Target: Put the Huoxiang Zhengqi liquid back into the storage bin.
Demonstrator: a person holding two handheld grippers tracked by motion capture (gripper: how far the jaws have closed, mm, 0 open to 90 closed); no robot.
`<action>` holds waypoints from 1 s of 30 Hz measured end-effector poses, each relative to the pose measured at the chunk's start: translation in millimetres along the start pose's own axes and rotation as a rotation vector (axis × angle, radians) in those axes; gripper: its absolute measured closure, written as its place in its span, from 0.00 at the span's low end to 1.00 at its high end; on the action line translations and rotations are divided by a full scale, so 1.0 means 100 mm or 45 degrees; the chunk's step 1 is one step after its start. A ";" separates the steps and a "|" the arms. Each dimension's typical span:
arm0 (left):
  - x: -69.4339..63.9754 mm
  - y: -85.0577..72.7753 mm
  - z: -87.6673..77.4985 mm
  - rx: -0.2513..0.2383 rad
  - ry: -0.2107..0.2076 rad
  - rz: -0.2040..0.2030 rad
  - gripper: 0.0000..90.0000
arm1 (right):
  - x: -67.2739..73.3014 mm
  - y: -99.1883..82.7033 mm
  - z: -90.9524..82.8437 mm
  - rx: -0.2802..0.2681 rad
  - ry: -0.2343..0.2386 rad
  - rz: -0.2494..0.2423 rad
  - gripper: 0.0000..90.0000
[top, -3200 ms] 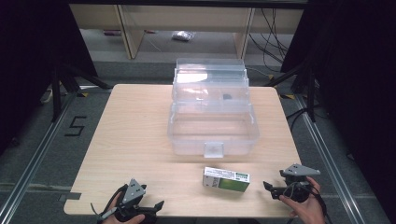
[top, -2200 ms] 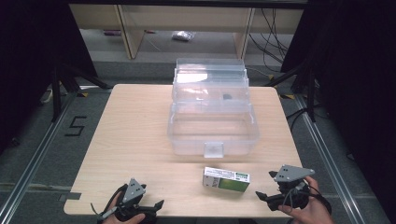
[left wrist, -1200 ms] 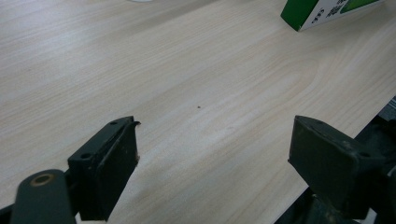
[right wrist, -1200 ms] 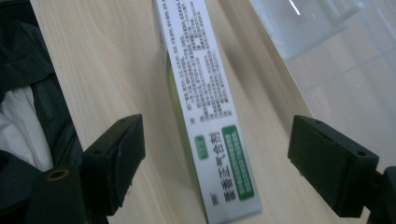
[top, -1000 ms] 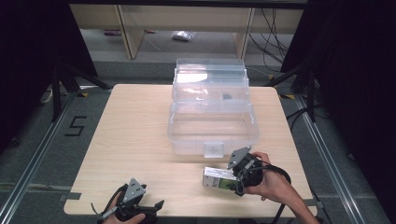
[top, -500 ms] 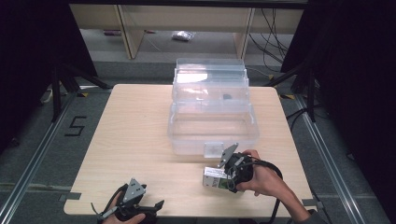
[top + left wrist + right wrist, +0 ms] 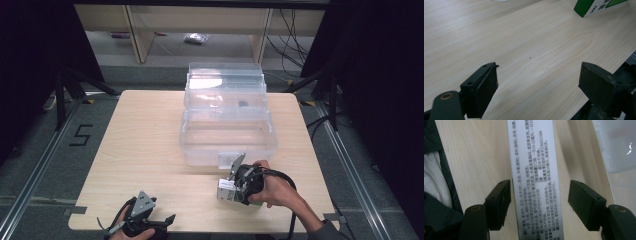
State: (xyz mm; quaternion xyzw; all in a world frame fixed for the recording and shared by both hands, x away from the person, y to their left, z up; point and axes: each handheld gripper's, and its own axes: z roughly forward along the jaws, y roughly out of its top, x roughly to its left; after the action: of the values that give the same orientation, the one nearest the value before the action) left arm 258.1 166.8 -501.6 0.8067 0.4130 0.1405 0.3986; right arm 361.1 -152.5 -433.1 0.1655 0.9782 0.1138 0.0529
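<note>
A small green and white carton (image 7: 225, 191) lies on the wooden table (image 7: 140, 150), just in front of the clear plastic box (image 7: 227, 142). My right gripper (image 7: 236, 190) is down over the carton. In the right gripper view its jaws straddle the carton's white printed side (image 7: 534, 177), and my right gripper (image 7: 539, 197) has just been closing, with a narrow gap still showing on each side. My left gripper (image 7: 167, 225) rests at the table's near edge, open (image 7: 539, 82) with only bare wood between its jaws. The carton's corner (image 7: 599, 6) shows far off.
The clear box has its lid (image 7: 225, 82) standing open at the back, with a small dark object (image 7: 243, 104) in it. A corner of the box (image 7: 619, 145) lies close beside the carton. A cable (image 7: 292, 220) trails from the right hand.
The right hand came in from the table's right edge to the carton and lowered the gripper over it. The left gripper has stayed put.
</note>
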 end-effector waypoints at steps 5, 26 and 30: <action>0.00 -0.01 0.00 -0.011 -0.003 0.002 0.17 | 0.00 0.00 0.03 0.004 0.010 -0.005 0.43; -0.01 -0.01 0.02 -0.030 -0.005 -0.013 0.17 | -0.02 0.05 0.16 0.079 0.028 -0.127 0.68; -0.01 -0.01 0.01 -0.022 -0.005 -0.011 0.17 | 0.02 0.05 0.12 0.115 0.009 -0.145 0.71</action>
State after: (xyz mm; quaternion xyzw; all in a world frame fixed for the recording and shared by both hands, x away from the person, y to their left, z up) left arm 257.9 166.1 -502.9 0.8016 0.4146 0.1409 0.4071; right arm 362.8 -145.0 -443.7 0.1116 0.9903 0.0668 0.0483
